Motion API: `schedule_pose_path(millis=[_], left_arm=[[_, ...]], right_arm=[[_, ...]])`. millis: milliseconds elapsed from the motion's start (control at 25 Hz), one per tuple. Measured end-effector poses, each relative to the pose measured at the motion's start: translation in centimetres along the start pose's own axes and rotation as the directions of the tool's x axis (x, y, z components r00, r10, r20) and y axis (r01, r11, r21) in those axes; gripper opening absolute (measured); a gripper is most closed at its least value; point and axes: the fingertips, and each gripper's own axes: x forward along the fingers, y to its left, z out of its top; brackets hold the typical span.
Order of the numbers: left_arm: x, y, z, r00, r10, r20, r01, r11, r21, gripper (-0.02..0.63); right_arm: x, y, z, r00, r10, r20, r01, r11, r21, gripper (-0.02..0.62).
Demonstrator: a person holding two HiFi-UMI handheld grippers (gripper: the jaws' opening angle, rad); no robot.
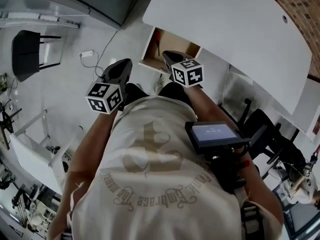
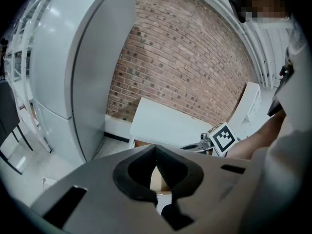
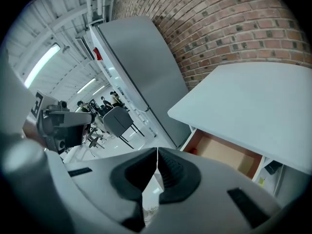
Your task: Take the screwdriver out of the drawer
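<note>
the drawer (image 1: 176, 45) stands pulled open under the white table (image 1: 225, 24), and a thin red-handled thing lies along its left wall, which i take for the screwdriver (image 1: 157, 43); from the right gripper view only a small red end shows in the near corner, so the shaft and tip cannot be made out. the right gripper (image 3: 157, 150) hangs just in front of the drawer mouth with its jaws pressed together and nothing between them. the left gripper (image 2: 156, 148) is off to the side, also closed at the tips and empty, pointed toward the table. as a judgement, the screwdriver should be light and stiff, with a smooth round handle that may roll or slip under a loose pinch. the best hold is probably across the thick part of the red handle, jaws spread first and then closed square on it, not on the thin metal shaft. lying close to the drawer wall, it leaves little room for one jaw on that side.
</note>
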Motion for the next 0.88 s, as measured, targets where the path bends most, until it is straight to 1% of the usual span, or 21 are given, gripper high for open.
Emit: schedule_pose_path(millis=[280,480,600,720,880], left_arm=[[-2.5,1.6,0.0,0.995,0.094,0.039,-0.093,0.995,-0.026,0.02],[-3.9,1.7,-0.8,0.987,0.152,0.051,-0.148,0.986,-0.072,0.02],[-4.6,1.4,-1.9,0.985,0.17,0.036,-0.166,0.983,-0.084,0.02],[-4.3,2.8,-2.9,0.984,0.178,0.013,-0.176,0.978,-0.113,0.02],[-3.9,4.0,-4.7,0.986,0.167,-0.022,-0.168,0.975,-0.142,0.02]], right_arm=[[1.0,-0.8,-1.8,0.999,0.009,-0.044,-0.008,1.0,0.021,0.023],[1.2,-1.3,-3.5,0.997,0.013,-0.078,-0.012,1.0,0.019,0.025],[1.3,-2.0,-4.9,0.994,0.012,-0.104,-0.009,0.999,0.037,0.025],[3.4,-2.8,-5.2,0.991,0.006,-0.133,0.002,0.998,0.058,0.024],[6.0,-3.4,-6.1,0.986,-0.017,-0.165,0.032,0.996,0.089,0.025]])
